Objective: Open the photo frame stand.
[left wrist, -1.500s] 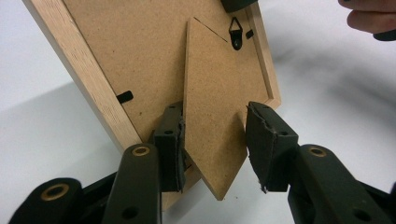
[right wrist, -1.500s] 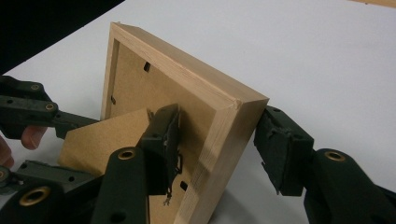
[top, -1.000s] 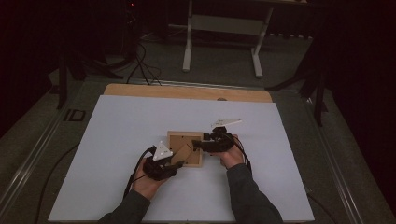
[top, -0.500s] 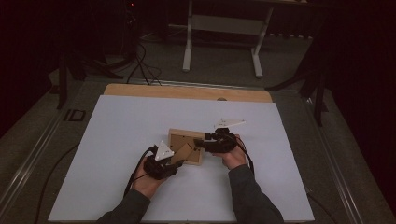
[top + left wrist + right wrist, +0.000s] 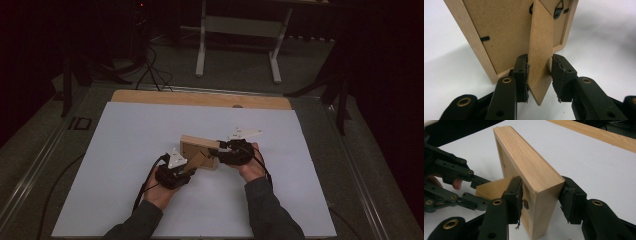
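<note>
we have the wooden photo frame (image 5: 199,150) standing on edge mid-counter (image 5: 125,150), back toward us. our right tool (image 5: 541,202) clamps the frame's right end, jaws having just closed on its thickness. the stand leg (image 5: 540,50) slants out from the frame's back toward our left tool (image 5: 539,75), the nearer one, whose narrowing jaws straddle the leg's tip, one pad touching.

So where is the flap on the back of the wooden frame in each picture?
High view: the flap sticks out of the wooden frame at the middle, toward the left tongs.
Left gripper view: it runs down the middle, from the top to between the tongs.
Right gripper view: low on the left, a tan wedge behind the frame.
Shared landmark: the frame's pale wooden rim.
</note>
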`<control>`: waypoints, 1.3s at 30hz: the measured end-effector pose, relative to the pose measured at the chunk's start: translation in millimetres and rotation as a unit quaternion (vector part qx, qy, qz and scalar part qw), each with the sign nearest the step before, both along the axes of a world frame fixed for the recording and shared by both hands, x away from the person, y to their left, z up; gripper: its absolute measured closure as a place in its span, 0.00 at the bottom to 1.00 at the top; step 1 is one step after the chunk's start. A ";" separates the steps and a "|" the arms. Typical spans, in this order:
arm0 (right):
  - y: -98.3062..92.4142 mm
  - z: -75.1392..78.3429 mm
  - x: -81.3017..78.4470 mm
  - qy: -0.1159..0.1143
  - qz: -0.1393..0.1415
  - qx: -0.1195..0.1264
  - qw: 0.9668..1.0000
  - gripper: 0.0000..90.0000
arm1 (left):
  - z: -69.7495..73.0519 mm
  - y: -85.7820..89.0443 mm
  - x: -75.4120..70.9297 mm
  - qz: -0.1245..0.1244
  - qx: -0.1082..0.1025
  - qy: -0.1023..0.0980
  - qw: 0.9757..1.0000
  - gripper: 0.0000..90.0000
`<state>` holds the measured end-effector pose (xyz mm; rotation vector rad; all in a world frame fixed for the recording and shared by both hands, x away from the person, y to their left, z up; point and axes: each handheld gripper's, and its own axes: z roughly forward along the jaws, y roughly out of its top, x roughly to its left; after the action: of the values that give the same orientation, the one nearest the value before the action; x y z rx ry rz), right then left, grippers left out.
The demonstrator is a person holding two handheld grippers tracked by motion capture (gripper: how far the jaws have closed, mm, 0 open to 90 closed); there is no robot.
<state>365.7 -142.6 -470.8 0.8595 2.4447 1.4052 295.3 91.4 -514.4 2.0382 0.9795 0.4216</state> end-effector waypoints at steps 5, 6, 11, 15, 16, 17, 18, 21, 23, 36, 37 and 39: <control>2.4 1.9 -3.9 -0.012 0.000 -0.012 1.000 0.60 | -1.5 -2.2 -0.5 -0.003 0.014 -0.004 1.000 0.74; 2.7 2.0 -4.5 -0.014 0.001 -0.014 1.000 0.60 | -1.6 -2.4 -0.7 -0.003 0.017 -0.004 1.000 0.74; 4.6 1.9 -10.4 -0.019 0.002 -0.019 1.000 0.59 | -2.8 -1.7 0.2 -0.008 0.018 0.002 1.000 0.74; 5.4 0.9 -15.0 -0.019 0.008 -0.015 1.000 0.58 | -1.6 1.8 1.6 -0.012 0.002 0.012 1.000 0.74; 5.3 0.7 -15.7 -0.017 0.009 -0.010 1.000 0.57 | -1.3 3.0 2.0 -0.013 -0.002 0.014 1.000 0.74; 5.3 0.4 -16.5 -0.015 0.011 -0.006 1.000 0.56 | -1.1 3.7 2.2 -0.015 -0.004 0.015 1.000 0.74; 5.1 0.3 -16.8 -0.014 0.012 -0.003 1.000 0.56 | -0.9 4.0 2.2 -0.015 -0.009 0.016 1.000 0.74; 4.8 -0.3 -19.1 -0.012 0.017 0.000 1.000 0.56 | 0.6 6.4 2.2 -0.021 -0.019 0.019 0.999 0.74; 4.9 -1.1 -20.9 -0.011 0.019 0.003 1.000 0.55 | 0.9 7.0 2.0 -0.025 -0.018 0.019 0.999 0.74; 7.1 -7.3 -32.0 0.003 0.035 0.018 0.999 0.49 | 2.1 7.4 -0.2 -0.043 -0.017 0.034 0.998 0.74; 7.3 -7.2 -32.7 0.002 0.035 0.017 0.999 0.49 | 2.0 7.1 -0.5 -0.044 -0.018 0.036 0.998 0.74; 7.5 -7.3 -33.9 0.001 0.036 0.016 0.999 0.48 | 1.8 6.7 -1.0 -0.046 -0.021 0.038 0.998 0.74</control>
<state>331.8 -135.1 -478.1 0.7877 2.4852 1.4710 294.3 98.1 -512.7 2.0661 0.9276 0.2736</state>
